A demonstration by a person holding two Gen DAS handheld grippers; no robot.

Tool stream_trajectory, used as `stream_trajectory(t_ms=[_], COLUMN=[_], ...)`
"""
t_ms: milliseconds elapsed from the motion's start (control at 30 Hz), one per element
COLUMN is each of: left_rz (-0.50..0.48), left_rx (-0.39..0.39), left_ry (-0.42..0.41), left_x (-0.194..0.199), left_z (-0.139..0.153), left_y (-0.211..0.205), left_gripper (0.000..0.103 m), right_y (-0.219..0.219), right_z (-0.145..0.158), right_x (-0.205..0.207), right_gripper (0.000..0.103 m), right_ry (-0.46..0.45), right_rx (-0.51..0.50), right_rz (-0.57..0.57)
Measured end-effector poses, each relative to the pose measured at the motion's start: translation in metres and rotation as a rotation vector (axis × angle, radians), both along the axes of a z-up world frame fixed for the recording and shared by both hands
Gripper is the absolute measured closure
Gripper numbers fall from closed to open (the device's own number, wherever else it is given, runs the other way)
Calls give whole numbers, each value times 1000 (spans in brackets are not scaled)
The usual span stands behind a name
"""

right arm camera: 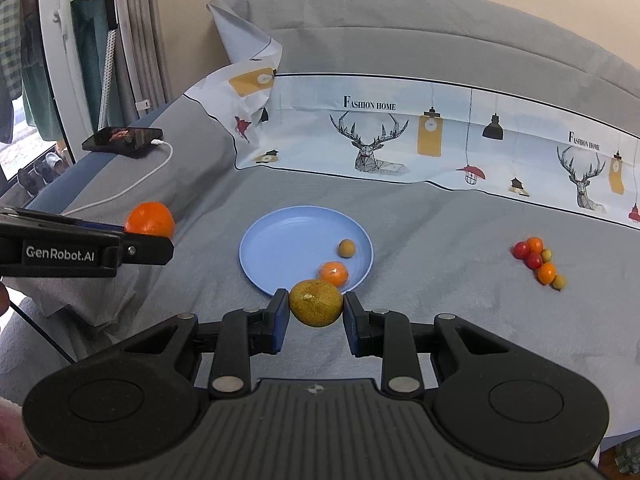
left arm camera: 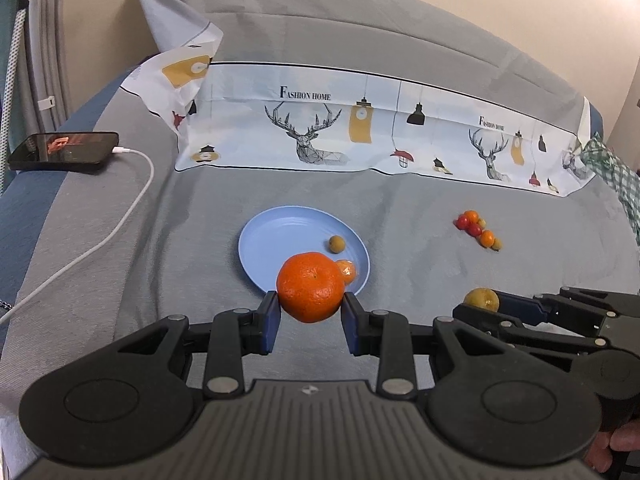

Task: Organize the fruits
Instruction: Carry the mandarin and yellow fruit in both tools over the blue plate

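Our left gripper (left arm camera: 310,312) clamped on a large round orange mandarin (left arm camera: 311,286), our right gripper (right arm camera: 316,312) pinching a greenish-yellow round citrus (right arm camera: 316,302), both poised above the near rim of the round light-blue plastic plate (right arm camera: 280,248), a small orange fruit (right arm camera: 334,273) and tiny brown fruit (right arm camera: 346,248) already inside, a cluster of red and orange cherry tomatoes (right arm camera: 538,262) well apart toward the grey bedspread's (right arm camera: 440,280) right edge, bare cloth between.

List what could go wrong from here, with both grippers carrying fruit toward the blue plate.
1. The small orange and brown fruit sit at the blue plate near edge; a dropped orange could knock them off.
2. The left gripper and right gripper could collide.
3. The greenish citrus might roll off the plate.
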State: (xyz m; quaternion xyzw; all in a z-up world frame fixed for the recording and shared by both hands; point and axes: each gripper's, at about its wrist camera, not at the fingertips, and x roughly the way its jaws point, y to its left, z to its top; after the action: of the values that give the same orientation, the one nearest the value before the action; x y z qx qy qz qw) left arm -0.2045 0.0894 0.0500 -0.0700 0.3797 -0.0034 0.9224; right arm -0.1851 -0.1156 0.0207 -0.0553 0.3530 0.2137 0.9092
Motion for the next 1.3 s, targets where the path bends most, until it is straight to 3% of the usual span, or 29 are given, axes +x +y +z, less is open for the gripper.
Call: stream_trajectory(t_ms=[1300], left_rz=[63], left_rx=[9], left_ry=[30], left_x=[42], left_z=[-5], left_y=[19], left_gripper=[66], right_y=[7], right_z=[-15], right_x=[33], right_gripper=[73], right_ry=[46], right_rx=[-6], right_rz=[9])
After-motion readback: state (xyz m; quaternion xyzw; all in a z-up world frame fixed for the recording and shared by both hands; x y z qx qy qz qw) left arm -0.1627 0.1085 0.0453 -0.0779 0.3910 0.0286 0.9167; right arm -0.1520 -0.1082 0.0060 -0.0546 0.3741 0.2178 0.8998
